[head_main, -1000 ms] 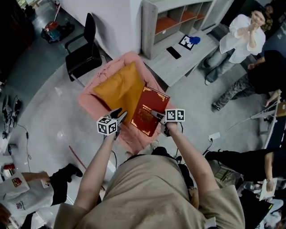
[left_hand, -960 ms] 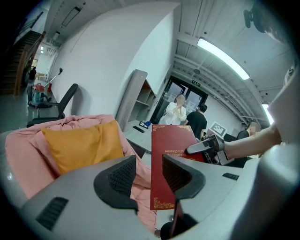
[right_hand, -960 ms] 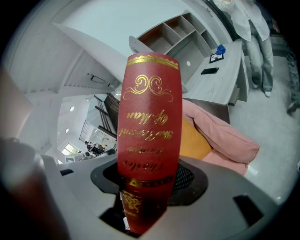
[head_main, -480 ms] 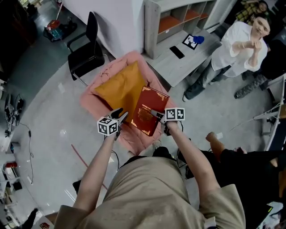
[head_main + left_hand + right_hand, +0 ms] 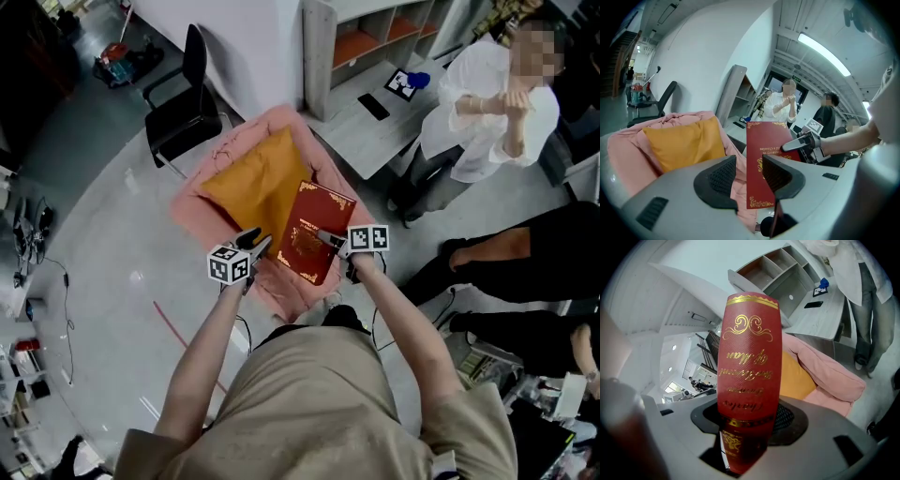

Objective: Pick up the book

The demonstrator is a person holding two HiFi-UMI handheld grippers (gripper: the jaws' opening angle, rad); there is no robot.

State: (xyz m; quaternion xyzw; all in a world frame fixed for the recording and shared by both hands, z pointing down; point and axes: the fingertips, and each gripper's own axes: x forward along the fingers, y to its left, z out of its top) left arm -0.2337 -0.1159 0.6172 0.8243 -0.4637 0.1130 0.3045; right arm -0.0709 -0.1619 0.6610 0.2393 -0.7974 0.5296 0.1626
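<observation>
– While the right gripper [image 5: 328,238] is clamping the red book [image 5: 312,234] by its spine, where is the book sitting?
– It is hanging tilted over the pink cushion [image 5: 192,202], just beside the orange pillow [image 5: 248,183]. Its lower corner is lying close to the pink fabric, and I am not managing to tell whether it is touching.
– And the left gripper [image 5: 255,246]?
– Its jaws are standing apart with nothing pressed between them. It is hovering near the book's left edge, with the cover showing just beyond the pads.
– How are you expecting it to handle?
– I am judging it a stiff hardback, fairly heavy for a one-sided hold. The textured cover is probably giving the pads decent bite, but the weight is hanging out from the spine, so it is likely wanting to swing or twist.
– So where is the better hold?
– The spine is serving as the firmest place, since the boards are meeting there. I am thinking the left gripper should be taking the opposite open edge, pinching both covers together and sharing the load.
</observation>
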